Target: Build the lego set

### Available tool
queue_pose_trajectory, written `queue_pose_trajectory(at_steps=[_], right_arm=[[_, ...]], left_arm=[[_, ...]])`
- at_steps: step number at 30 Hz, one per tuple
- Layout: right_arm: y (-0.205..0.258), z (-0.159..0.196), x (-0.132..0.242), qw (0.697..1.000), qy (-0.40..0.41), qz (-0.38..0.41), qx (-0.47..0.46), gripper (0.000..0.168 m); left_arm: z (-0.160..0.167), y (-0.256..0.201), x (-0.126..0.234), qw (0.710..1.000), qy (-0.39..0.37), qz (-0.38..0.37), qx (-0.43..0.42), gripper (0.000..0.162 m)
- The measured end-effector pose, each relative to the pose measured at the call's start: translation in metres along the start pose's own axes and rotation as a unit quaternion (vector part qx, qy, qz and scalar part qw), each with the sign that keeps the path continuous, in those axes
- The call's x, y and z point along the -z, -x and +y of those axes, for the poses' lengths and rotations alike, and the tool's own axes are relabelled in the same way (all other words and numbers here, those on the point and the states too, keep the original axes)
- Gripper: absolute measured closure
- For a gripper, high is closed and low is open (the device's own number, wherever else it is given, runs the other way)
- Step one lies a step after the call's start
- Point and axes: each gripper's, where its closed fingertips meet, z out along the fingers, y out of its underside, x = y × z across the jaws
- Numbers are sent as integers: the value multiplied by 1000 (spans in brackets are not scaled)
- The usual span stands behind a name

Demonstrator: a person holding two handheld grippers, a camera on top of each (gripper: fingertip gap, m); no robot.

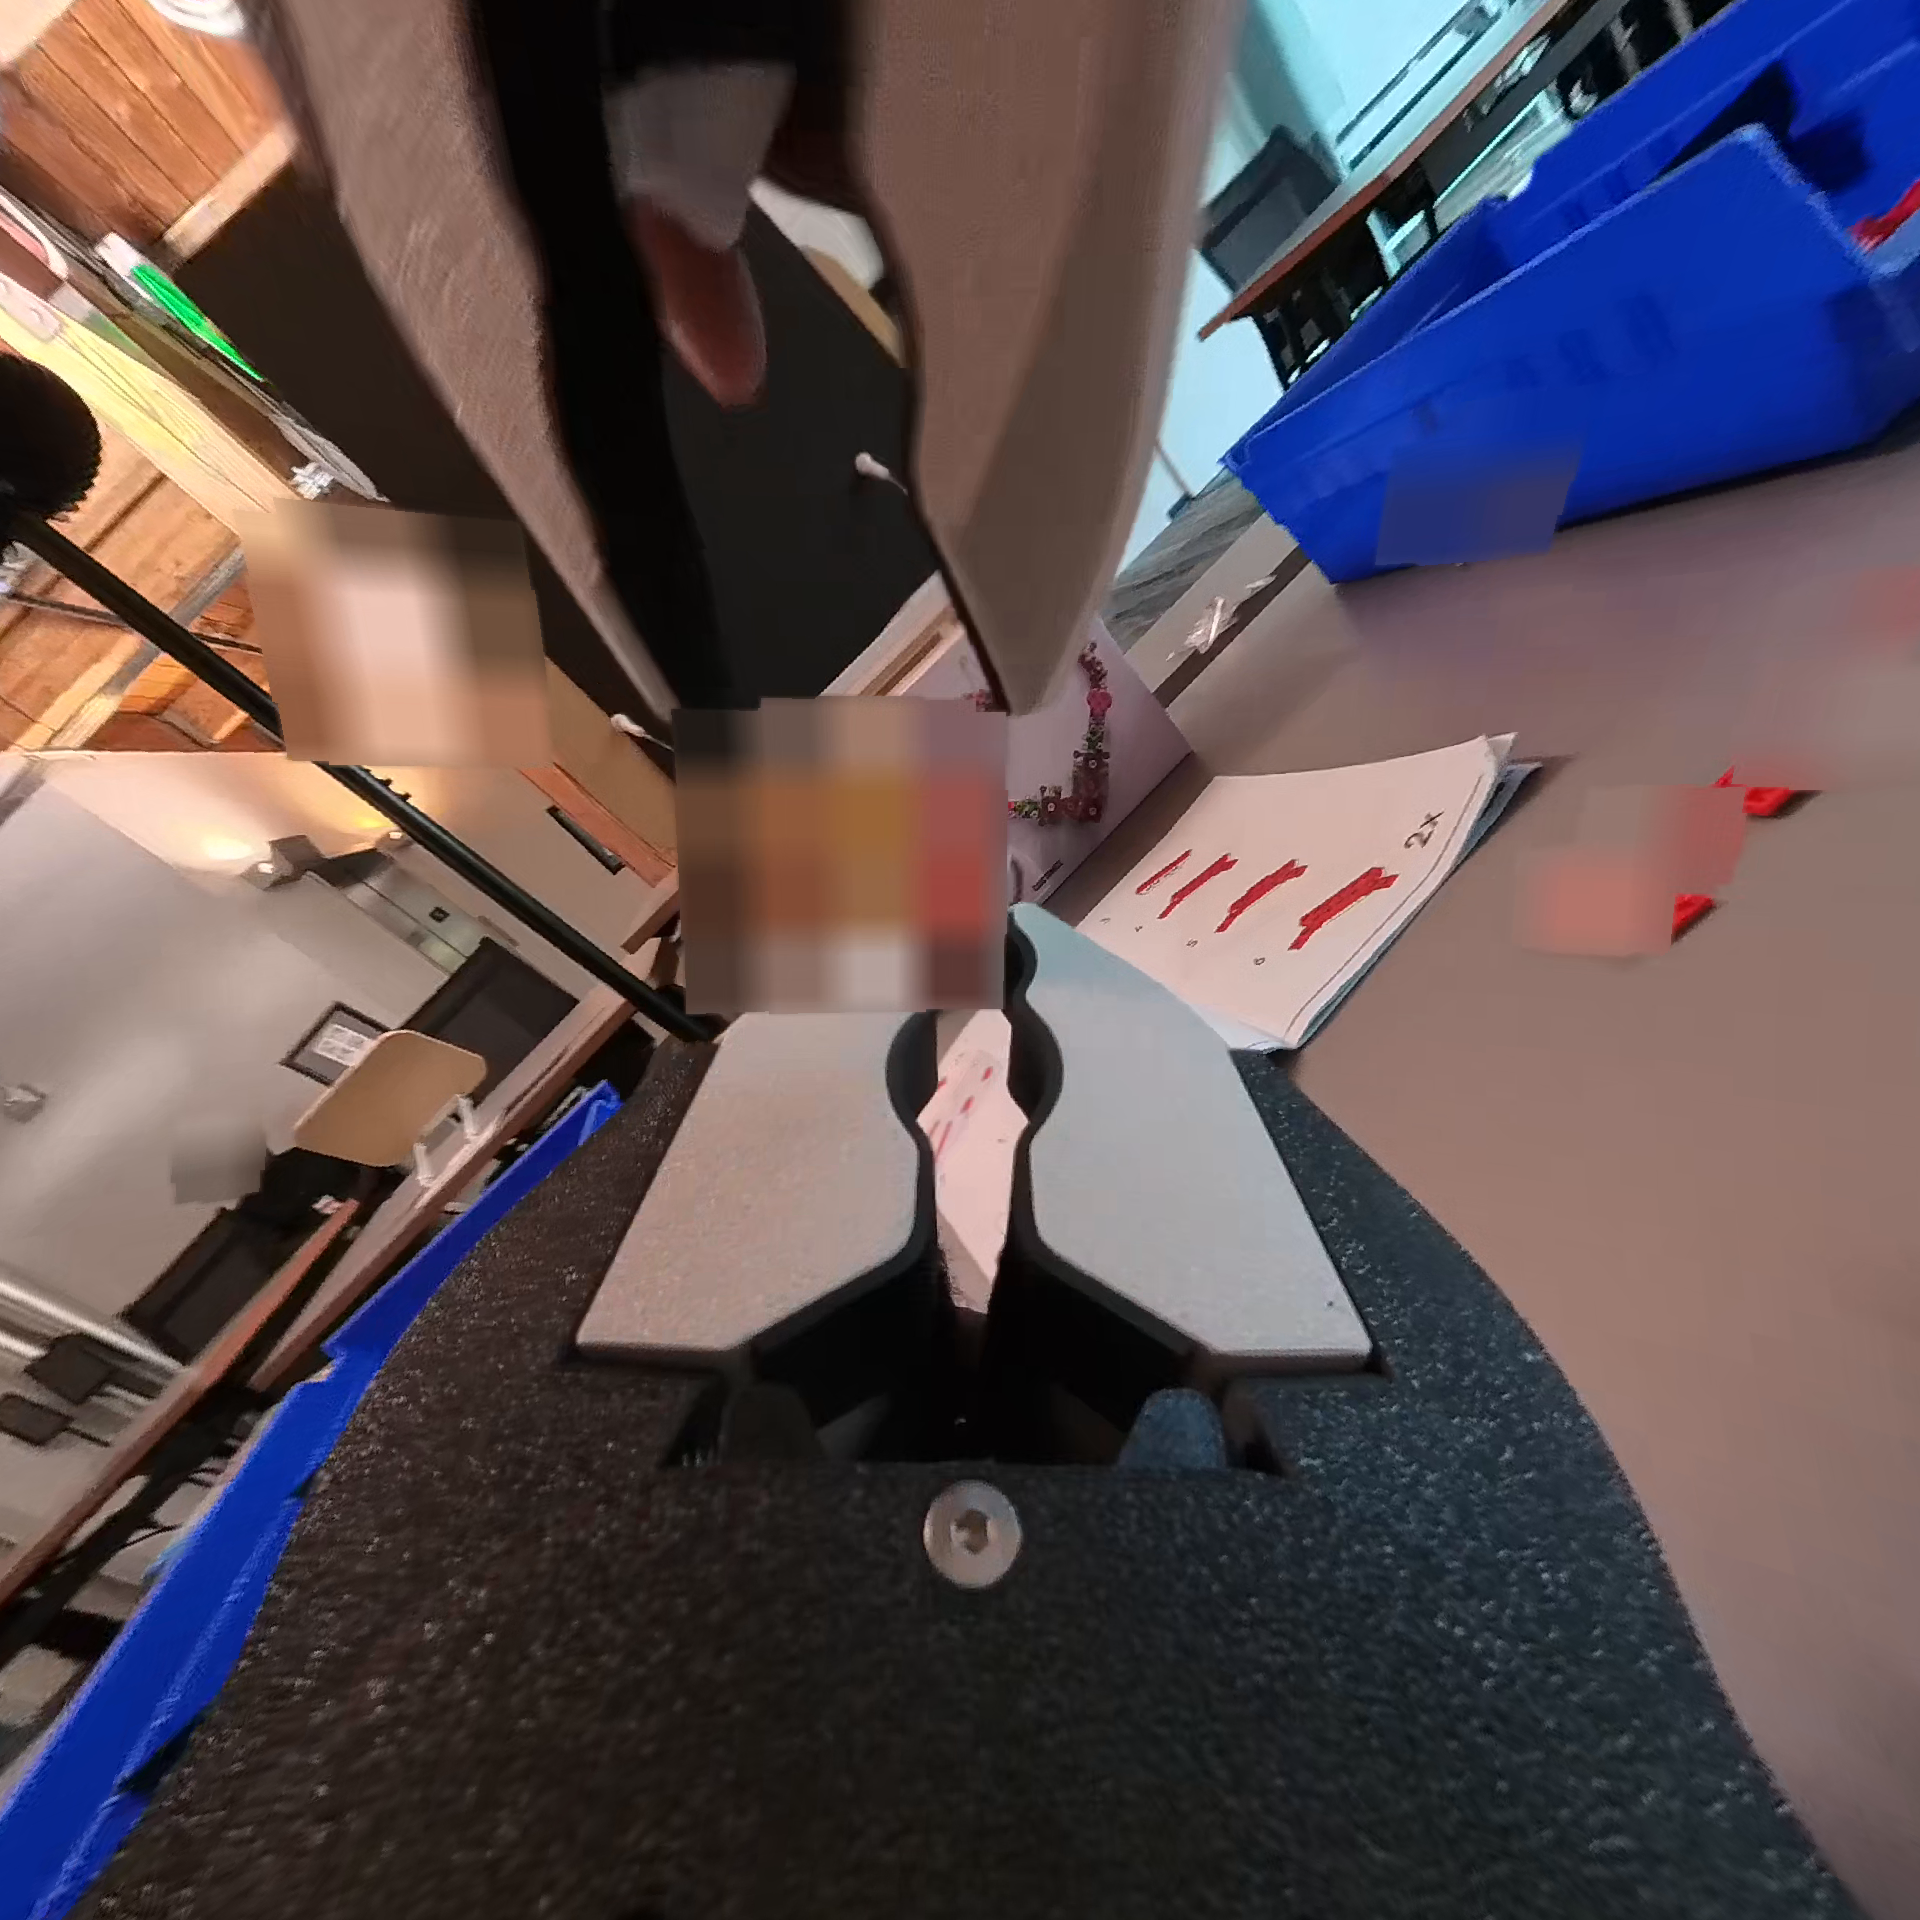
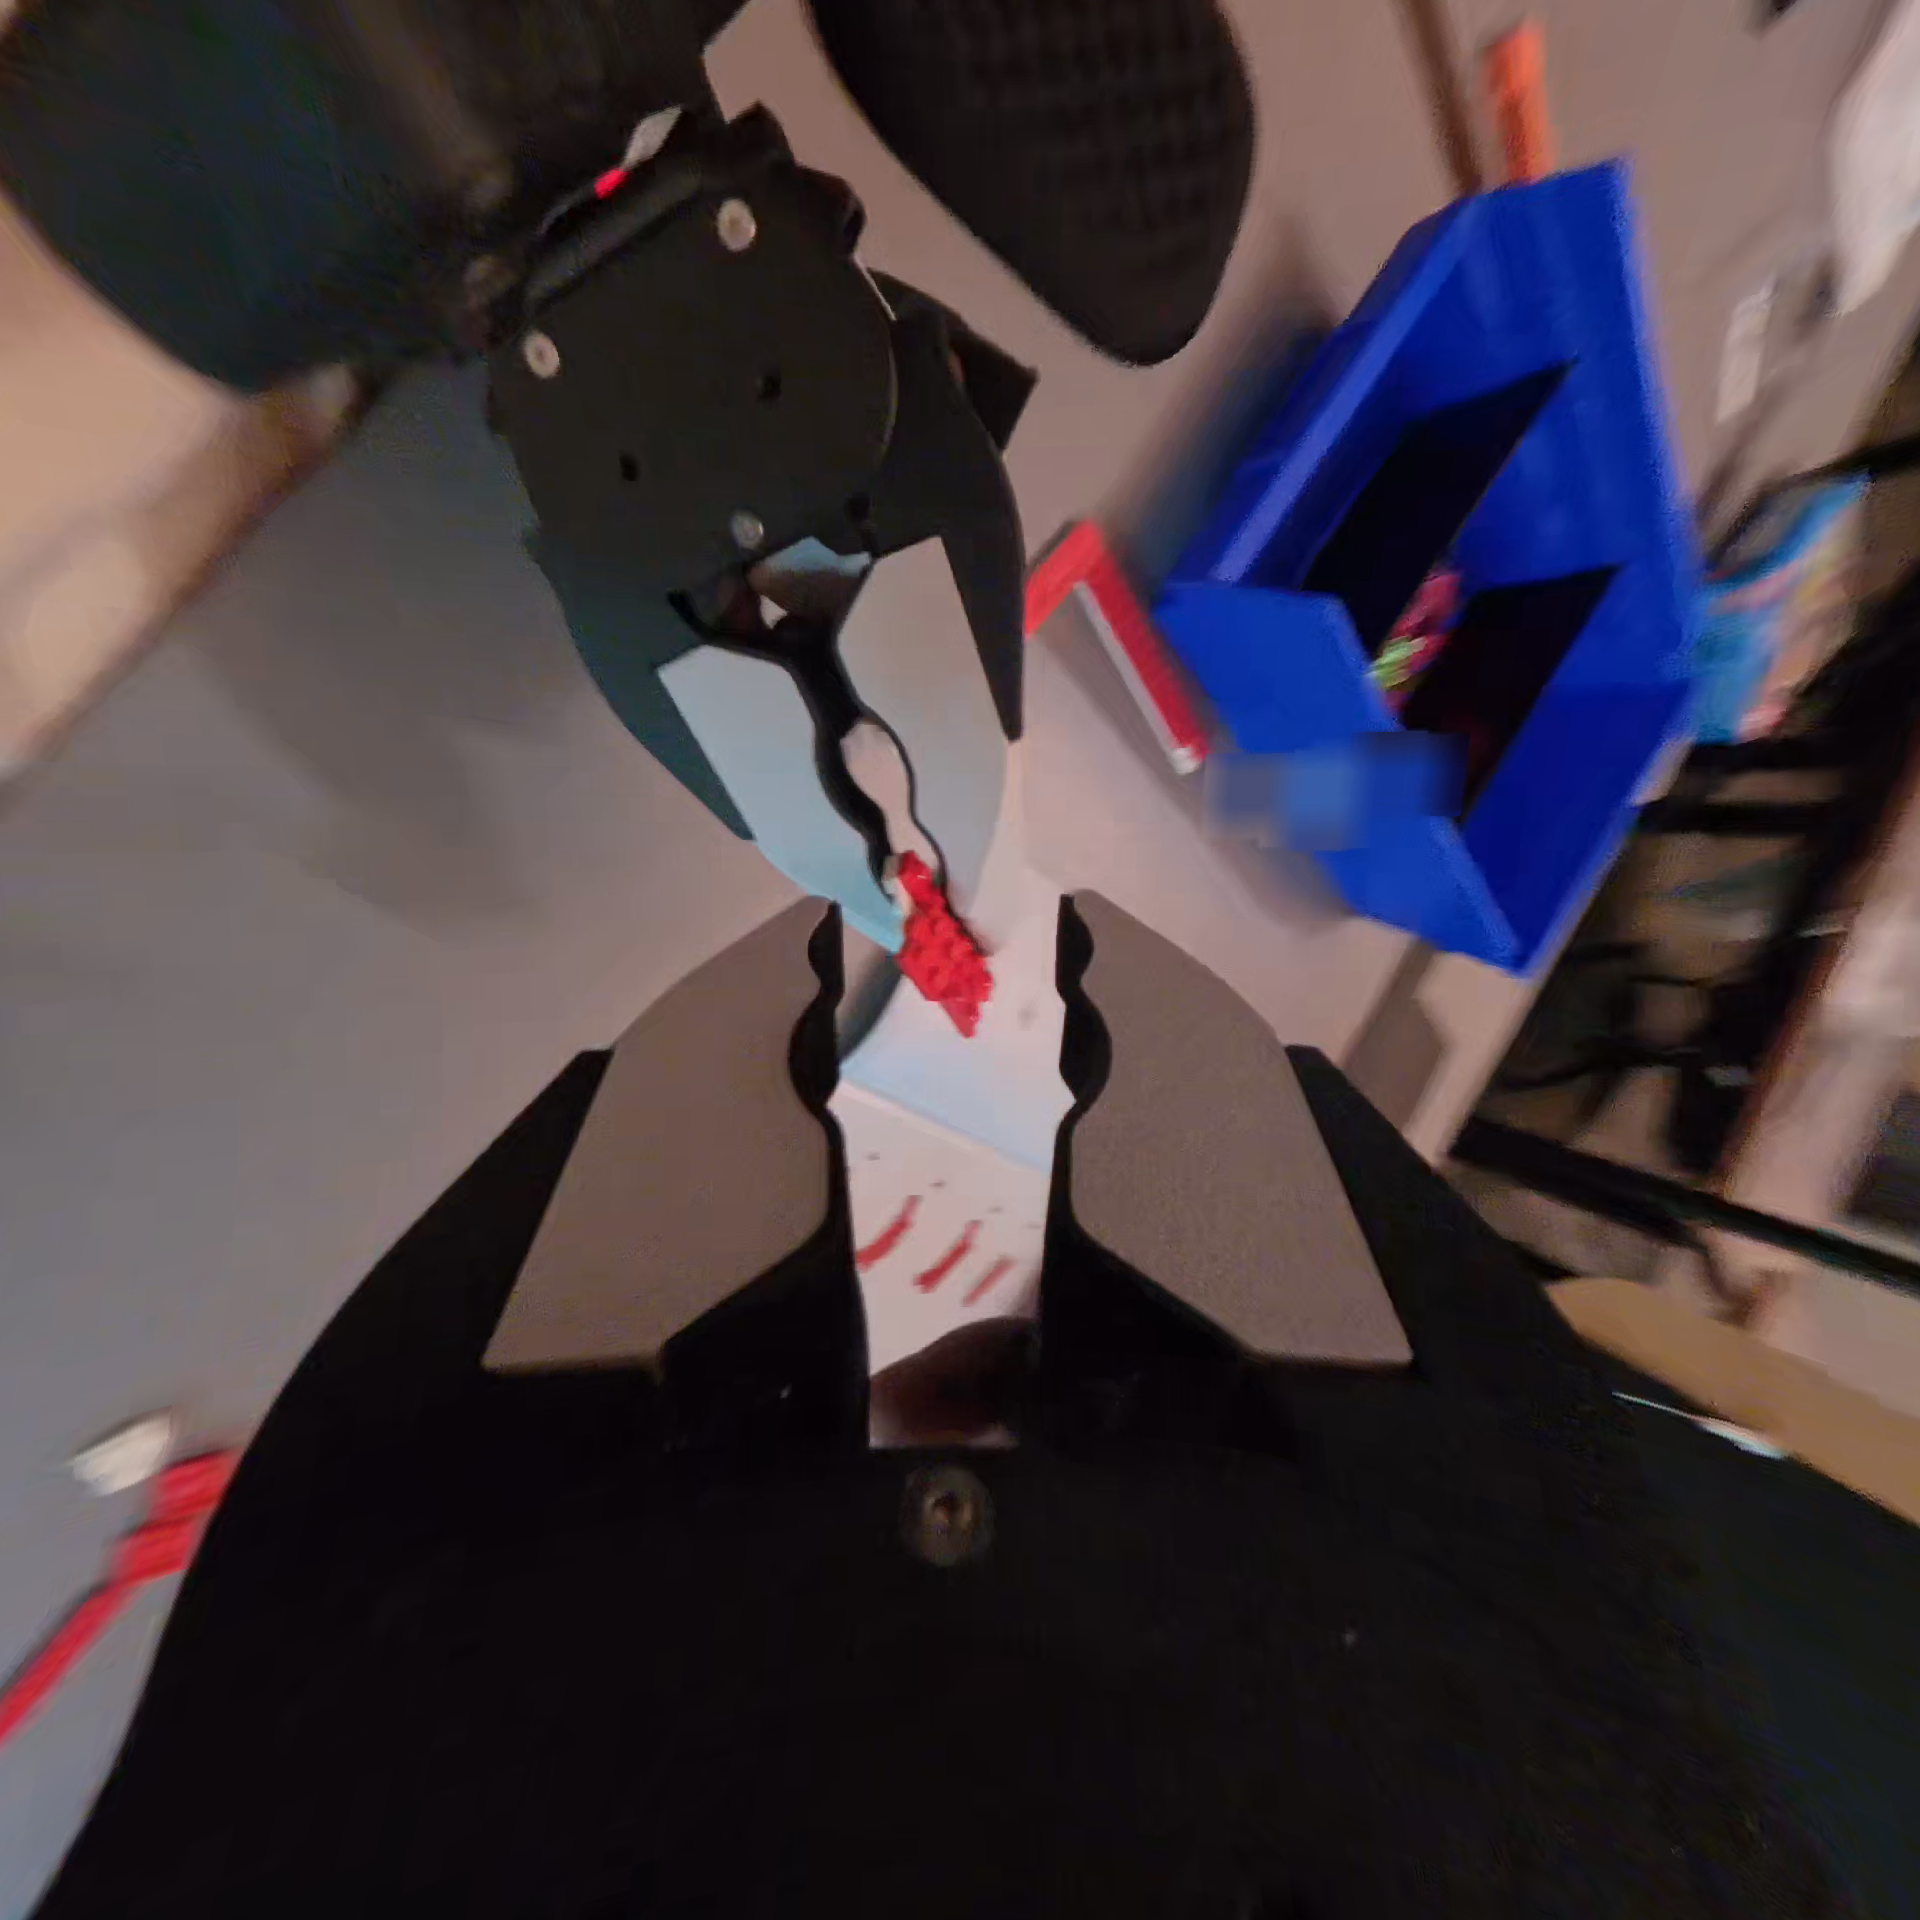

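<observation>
In the right wrist view my left gripper (image 2: 920,883) reaches in from the top, shut on one end of a small red studded plate (image 2: 945,956). The plate hangs in the air over the open instruction booklet (image 2: 935,1195). My right gripper (image 2: 945,914) is open and empty, and the plate sits just ahead of the gap between its tips. In the left wrist view my left gripper (image 1: 971,1029) has its fingers close together. Its tips and the plate are hidden behind a blurred patch.
The booklet (image 1: 1299,883) lies on the grey table (image 1: 1558,1247). Loose red pieces (image 1: 1756,798) lie to its right, with more at the table's lower left (image 2: 156,1517). Blue bins (image 1: 1558,343) (image 2: 1455,582) stand at the back. A person in a tan jacket (image 1: 1039,312) is close ahead.
</observation>
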Motion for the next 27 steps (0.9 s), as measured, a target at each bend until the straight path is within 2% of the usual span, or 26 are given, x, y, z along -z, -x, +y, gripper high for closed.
queue_pose_trajectory(at_steps=[1, 3, 6, 15, 23, 27], right_arm=[[-3, 3, 1, 999, -3, 35, 25, 132], [-2, 11, -2, 995, 5, 70, 64, 137], [10, 19, -11, 994, 8, 62, 89, 138], [8, 19, -17, 984, 6, 79, 162, 143], [10, 16, -17, 981, -6, 87, 174, 158], [11, 15, -18, 976, 0, 92, 197, 158]], left_arm=[[-1, 0, 0, 1000, -3, 4, 7, 154], [-4, -1, 2, 1000, -10, 9, 16, 154], [-8, -2, 3, 1000, -19, 14, 16, 154], [-11, -4, 3, 999, -31, 21, 13, 154], [-14, -4, 4, 999, -41, 26, 19, 154], [-15, -4, 5, 998, -48, 31, 20, 154]])
